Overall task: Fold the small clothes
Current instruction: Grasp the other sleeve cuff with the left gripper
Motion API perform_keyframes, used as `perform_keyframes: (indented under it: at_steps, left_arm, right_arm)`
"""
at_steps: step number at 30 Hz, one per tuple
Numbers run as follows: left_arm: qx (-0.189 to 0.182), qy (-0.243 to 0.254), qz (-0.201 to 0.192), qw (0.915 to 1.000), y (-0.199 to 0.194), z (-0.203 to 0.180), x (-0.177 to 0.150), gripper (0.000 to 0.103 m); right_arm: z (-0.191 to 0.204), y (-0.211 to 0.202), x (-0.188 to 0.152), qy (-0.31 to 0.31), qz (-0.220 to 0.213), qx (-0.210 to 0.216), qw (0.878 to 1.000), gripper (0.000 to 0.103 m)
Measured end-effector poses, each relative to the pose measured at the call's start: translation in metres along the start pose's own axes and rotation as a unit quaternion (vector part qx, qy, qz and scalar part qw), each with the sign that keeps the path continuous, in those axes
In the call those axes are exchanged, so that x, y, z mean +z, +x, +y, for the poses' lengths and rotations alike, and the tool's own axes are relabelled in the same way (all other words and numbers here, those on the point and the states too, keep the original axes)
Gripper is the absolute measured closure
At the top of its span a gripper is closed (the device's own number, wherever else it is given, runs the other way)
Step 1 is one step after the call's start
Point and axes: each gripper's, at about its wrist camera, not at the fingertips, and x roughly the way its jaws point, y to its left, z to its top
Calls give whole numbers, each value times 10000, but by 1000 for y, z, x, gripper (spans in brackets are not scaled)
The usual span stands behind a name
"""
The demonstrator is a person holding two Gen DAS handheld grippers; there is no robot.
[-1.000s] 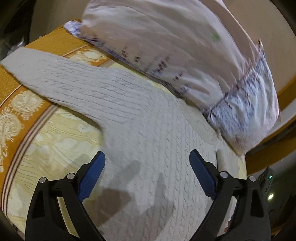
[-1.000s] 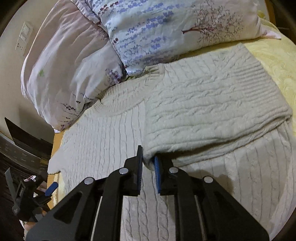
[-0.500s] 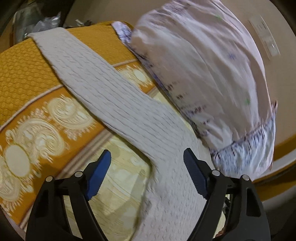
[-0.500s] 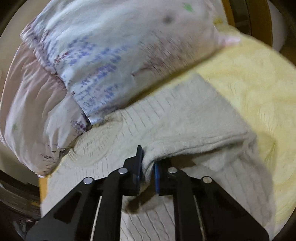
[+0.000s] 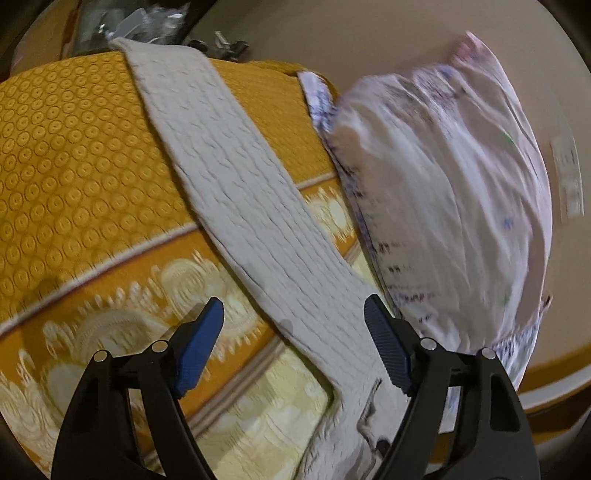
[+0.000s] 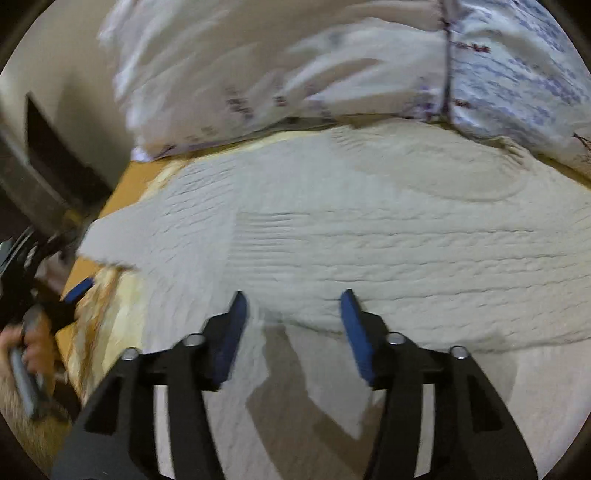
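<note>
Sweater: a cream cable-knit sweater lay spread flat on the bed, its neckline toward the pillows and one side folded over the body.
Sleeve: one long sleeve stretched away across the orange border of the bedspread, reaching toward the far edge of the bed.
Left gripper: the left gripper was spread wide, empty, poised over the near end of the sleeve with a blue pad on either side of it; contact with the knit could not be made out.
Right gripper: the right gripper was also parted, holding nothing, hanging over the front edge of the folded knit layer and casting dark shadows on the cloth below.
Surroundings: a pale pillow with small purple print crowded the bed just beside the sleeve; in the right wrist view two pillows ran along the top of the sweater, touching its collar edge.
Bed: the bedspread was orange with circles at its border and pale yellow with scrollwork toward the middle.
Hard to see: both views were smeared by motion. Clutter beyond the far edge of the bed was dark and unreadable. At the left rim of the right wrist view a hand clasped a handle, mostly cut off.
</note>
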Motion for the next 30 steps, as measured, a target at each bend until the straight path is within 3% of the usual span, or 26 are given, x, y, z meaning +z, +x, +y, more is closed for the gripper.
perform_keyframes:
  at_steps: [4,10,17,19,24,30]
  left_arm:
    - [0,-308,-127,9994,2,13,15,28]
    - [-204,-1160,-387,9923,2,41,36,41]
    - [-233,-1606,-744,9839,-1,57,64,48]
    - [-215,-1614,-771,9836,0,60,71,52]
    - [-310,-1421,-771,9863,5,50,78,94]
    - [-707,-584,-762,9929,3,-7,68,96]
  right_arm:
    - [-7,-12,-4,270,6,164,9995,38]
    - [-36,-31,-13,780,-43,-40,9969,37]
    - [-50,-43,-18,962,-154,-182,9951,37]
    - [-53,-48,-21,993,-178,-231,9946,37]
    - [-68,-58,-27,1147,-249,-373,9924,36]
    - [-87,-70,-33,1357,-378,-464,9889,36]
